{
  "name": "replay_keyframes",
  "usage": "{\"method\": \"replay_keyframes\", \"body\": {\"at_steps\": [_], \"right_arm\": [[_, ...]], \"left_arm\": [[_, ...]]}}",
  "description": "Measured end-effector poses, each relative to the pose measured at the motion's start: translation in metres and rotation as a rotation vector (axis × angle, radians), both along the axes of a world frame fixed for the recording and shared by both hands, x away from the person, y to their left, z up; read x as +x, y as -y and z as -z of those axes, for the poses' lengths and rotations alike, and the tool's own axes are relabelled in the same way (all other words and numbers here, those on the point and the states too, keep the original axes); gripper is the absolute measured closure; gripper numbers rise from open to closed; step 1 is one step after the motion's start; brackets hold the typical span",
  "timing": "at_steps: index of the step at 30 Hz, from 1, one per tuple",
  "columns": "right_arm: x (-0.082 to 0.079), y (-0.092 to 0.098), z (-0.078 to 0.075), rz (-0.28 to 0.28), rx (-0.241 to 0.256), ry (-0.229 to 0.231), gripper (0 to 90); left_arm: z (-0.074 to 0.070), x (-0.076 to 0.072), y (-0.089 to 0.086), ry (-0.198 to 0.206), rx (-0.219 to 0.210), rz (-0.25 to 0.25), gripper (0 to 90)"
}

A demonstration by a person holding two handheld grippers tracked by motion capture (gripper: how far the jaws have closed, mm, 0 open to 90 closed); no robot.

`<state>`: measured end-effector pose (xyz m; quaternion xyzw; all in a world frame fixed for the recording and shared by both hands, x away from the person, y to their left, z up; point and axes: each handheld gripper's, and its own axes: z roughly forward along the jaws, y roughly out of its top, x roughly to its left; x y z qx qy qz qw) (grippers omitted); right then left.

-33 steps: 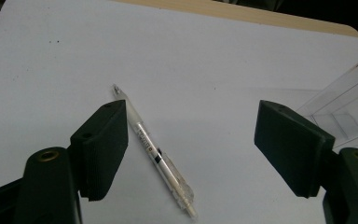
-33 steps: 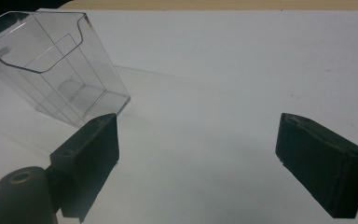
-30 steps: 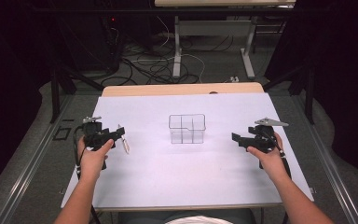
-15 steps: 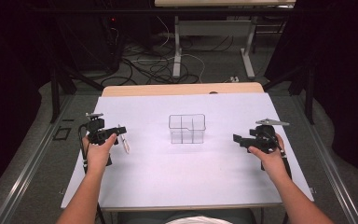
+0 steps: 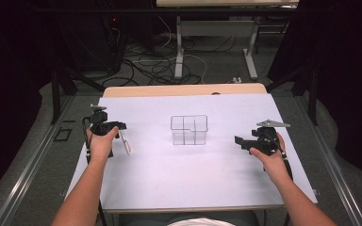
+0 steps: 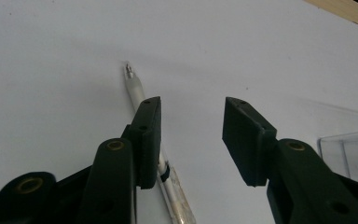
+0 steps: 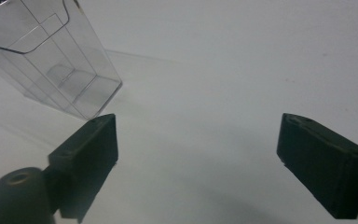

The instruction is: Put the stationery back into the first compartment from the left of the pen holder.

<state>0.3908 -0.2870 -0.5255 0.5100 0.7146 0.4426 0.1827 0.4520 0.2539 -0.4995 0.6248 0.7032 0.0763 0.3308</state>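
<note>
The counter (image 5: 193,179) is a broad rectangle under a smooth, matte white sheet, with a strip of pale wood showing along its far edge. At its middle stands a clear plastic organizer box (image 5: 189,129), hard and glossy, upright, with thin inner walls dividing it into compartments and a scooped front rim; it stands well apart from both hands. The right gripper (image 5: 240,140), made of black angular plastic with a grey three-cornered plate on top, is held over the right part of the sheet with its flat, blocky jaws spread wide on nothing, pointing toward the box. The left gripper (image 6: 191,126) sits over the left part, jaws parted, brass-coloured pivot pins on its arms. A slim white pen (image 6: 135,86) with a small metal tip lies flat on the sheet; it runs under the left jaw rather than between the two, and I cannot tell whether that jaw touches it.
</note>
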Motion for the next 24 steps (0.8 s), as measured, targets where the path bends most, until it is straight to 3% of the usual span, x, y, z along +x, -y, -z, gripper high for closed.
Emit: {"method": "replay_keyframes", "body": {"at_steps": [4, 8, 12, 18, 24], "right_arm": [[0.001, 0.001, 0.002, 0.006, -0.007, -0.008, 5.2], [0.001, 0.002, 0.003, 0.012, -0.014, -0.008, 2.6], [0.001, 0.002, 0.004, 0.01, -0.02, -0.008, 0.0], [0.001, 0.001, 0.006, 0.005, -0.038, -0.013, 0.0], [0.0, 0.0, 0.006, -0.014, -0.039, -0.02, 0.0]], "left_arm": [[0.003, 0.007, 0.0, -0.021, 0.0, -0.019, 62.4], [0.006, 0.012, 0.0, -0.046, 0.027, -0.03, 65.1], [0.01, 0.016, -0.002, -0.079, 0.016, -0.041, 68.4], [0.016, 0.02, -0.005, -0.115, 0.033, -0.051, 71.3], [0.025, 0.025, -0.006, -0.148, 0.013, -0.07, 71.7]]}}
